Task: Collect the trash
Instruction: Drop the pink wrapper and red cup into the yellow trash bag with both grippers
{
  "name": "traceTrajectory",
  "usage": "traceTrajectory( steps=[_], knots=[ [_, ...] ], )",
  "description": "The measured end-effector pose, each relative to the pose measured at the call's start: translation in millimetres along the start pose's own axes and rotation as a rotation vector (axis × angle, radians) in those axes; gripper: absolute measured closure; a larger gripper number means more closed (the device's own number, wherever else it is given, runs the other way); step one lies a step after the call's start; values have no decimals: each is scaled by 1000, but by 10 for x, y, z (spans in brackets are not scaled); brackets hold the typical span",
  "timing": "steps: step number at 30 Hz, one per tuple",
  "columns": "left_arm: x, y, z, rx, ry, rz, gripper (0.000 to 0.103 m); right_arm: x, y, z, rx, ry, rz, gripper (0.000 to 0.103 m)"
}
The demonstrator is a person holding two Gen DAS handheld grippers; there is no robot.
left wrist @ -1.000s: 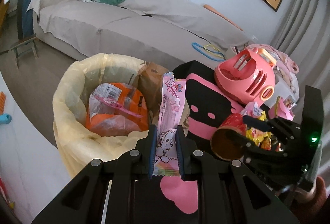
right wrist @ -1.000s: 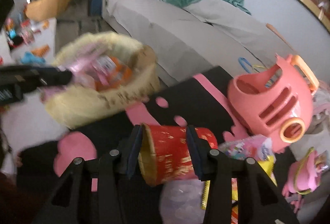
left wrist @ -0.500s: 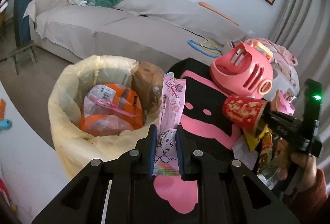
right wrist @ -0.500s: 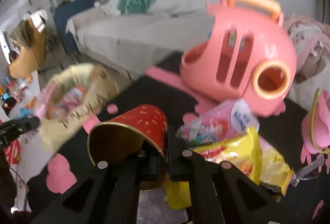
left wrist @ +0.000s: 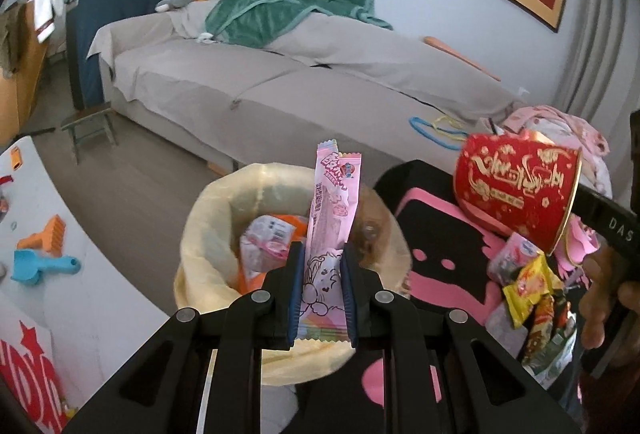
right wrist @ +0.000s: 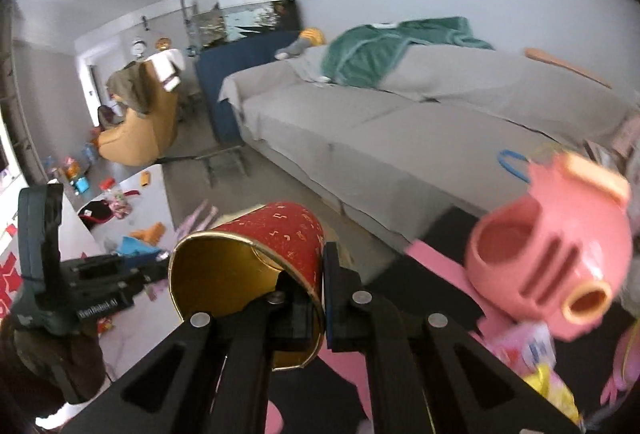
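Left wrist view: your left gripper (left wrist: 322,284) has its jaws clamped on the pink wrapper (left wrist: 330,226), upright at centre frame, above the yellow-lined trash bin (left wrist: 208,234). At right, the red cup (left wrist: 516,186) hangs over the black-and-pink bench (left wrist: 432,234).

Right wrist view: your right gripper (right wrist: 318,298) has its jaws pinched tight on the red cup's wall at lower centre, one finger inside the mouth. The pink toy basket (right wrist: 548,266) sits at right.

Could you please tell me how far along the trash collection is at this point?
Done: some wrappers already lie in the lined bin. In hand: left gripper holds a pink wrapper above it; right gripper pinches the red paper cup by its wall. Left: snack packets on the table.
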State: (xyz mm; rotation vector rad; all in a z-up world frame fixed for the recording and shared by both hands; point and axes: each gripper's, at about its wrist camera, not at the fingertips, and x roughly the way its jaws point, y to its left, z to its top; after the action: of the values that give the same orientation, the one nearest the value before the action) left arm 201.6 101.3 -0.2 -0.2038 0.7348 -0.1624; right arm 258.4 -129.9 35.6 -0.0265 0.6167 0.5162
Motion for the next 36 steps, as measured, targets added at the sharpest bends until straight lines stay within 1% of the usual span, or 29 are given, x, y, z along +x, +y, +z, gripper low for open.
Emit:
traceTrajectory(
  steps=[5,11,13,14,15,16,17,18,19,23,25,28,30,32,33,34,36],
  knots=[
    [202,184,34,-29,38,5,85,359,170,105,-40,43,30,100],
    [534,310,22,-56,104,-4,85,763,158,119,-41,109,31,100],
    [643,342,25,-60,124,-16,85,876,131,122,-39,128,32,100],
    [715,370,29,-69,140,-48,85,931,119,117,-41,136,29,100],
    [779,397,32,-81,159,-92,79,970,101,109,-42,142,26,100],
    [837,414,37,-93,181,-134,68,1011,86,103,-42,148,23,100],
    [894,437,38,-109,201,-167,61,1035,72,98,-41,153,23,100],
    [913,447,40,-113,198,-173,52,1072,60,93,-39,160,22,99],
    [914,445,42,-109,191,-172,50,1104,52,86,-38,167,21,99],
    [883,492,58,-104,174,-180,50,1243,32,84,-29,211,37,99],
    [826,579,72,-123,144,-156,50,1381,75,100,-30,248,56,99],
    [728,793,118,-168,94,-108,50,1603,217,89,-72,295,65,98],
    [693,925,136,-202,76,-78,50,1806,335,52,-104,345,78,98],
    [669,1035,136,-226,63,-57,50,2043,471,-41,-142,431,96,98],
    [657,1085,131,-237,56,-50,50,2185,561,-118,-174,485,105,98],
    [648,1114,126,-242,51,-48,50,2256,619,-181,-200,514,106,98],
    [640,1163,109,-252,46,-47,50,2458,813,-358,-299,605,106,98]
  ],
)
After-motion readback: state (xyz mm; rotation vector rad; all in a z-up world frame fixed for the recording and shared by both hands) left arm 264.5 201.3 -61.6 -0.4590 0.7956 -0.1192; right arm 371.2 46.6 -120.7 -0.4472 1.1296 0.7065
